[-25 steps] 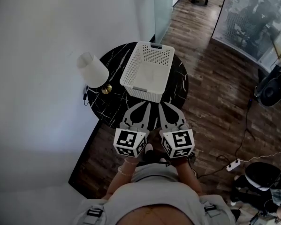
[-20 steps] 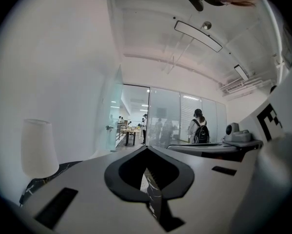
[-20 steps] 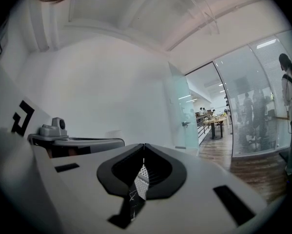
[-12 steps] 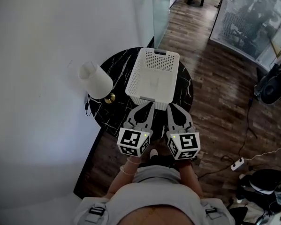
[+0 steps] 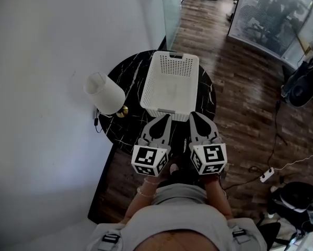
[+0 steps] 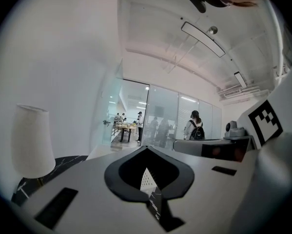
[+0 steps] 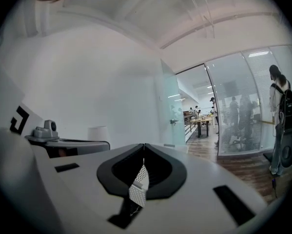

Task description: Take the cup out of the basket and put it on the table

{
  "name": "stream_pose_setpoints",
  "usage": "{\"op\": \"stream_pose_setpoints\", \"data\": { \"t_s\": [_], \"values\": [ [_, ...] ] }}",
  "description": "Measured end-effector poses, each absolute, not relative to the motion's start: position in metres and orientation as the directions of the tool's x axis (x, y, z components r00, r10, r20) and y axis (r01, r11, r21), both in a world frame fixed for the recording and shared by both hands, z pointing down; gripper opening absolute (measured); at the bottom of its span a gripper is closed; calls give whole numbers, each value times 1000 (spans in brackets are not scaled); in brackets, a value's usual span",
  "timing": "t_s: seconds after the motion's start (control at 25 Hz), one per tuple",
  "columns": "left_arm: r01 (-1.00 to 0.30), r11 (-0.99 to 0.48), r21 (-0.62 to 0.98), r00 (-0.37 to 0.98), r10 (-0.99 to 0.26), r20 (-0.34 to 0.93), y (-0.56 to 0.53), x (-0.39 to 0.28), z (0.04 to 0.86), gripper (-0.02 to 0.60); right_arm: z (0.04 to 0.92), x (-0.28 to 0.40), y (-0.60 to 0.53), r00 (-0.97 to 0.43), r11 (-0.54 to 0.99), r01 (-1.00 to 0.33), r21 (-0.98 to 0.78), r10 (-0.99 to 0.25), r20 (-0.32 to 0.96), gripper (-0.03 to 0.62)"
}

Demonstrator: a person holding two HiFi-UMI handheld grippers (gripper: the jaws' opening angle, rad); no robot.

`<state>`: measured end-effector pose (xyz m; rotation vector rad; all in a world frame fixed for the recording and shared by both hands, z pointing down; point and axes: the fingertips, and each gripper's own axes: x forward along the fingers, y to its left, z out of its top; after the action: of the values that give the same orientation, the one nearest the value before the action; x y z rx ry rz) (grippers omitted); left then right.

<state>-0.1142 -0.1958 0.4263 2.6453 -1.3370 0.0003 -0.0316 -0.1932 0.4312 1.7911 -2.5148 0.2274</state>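
While hovering side by side over the near edge of the black table (image 5: 129,77), clenching left gripper (image 5: 165,117) and right gripper (image 5: 194,114) on nothing, pointing at the white basket (image 5: 150,85) standing on that table; making out only a faint shape inside, possibly the cup.

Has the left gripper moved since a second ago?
Yes, slightly. The left gripper has edged forward: it now reaches the basket's near wall, where a gap showed before.

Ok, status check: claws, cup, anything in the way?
Left claw and right claw shut, empty, short of basket. Cup not discernible inside. Lamp beside basket, off the path.
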Motion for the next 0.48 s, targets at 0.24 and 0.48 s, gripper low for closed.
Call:
{"op": "stream_pose_setpoints", "data": {
  "t_s": [0.24,0.48],
  "values": [
    [-848,-503,169,520,-851,76,-215,-141,428,5,431,-56,-221,-409,401,-912,-84,-904,128,11],
    [-880,-446,162,463,-882,88,-242,-147,428,5,429,-60,-254,-462,452,-886,-101,-878,125,11]
  ]
}}
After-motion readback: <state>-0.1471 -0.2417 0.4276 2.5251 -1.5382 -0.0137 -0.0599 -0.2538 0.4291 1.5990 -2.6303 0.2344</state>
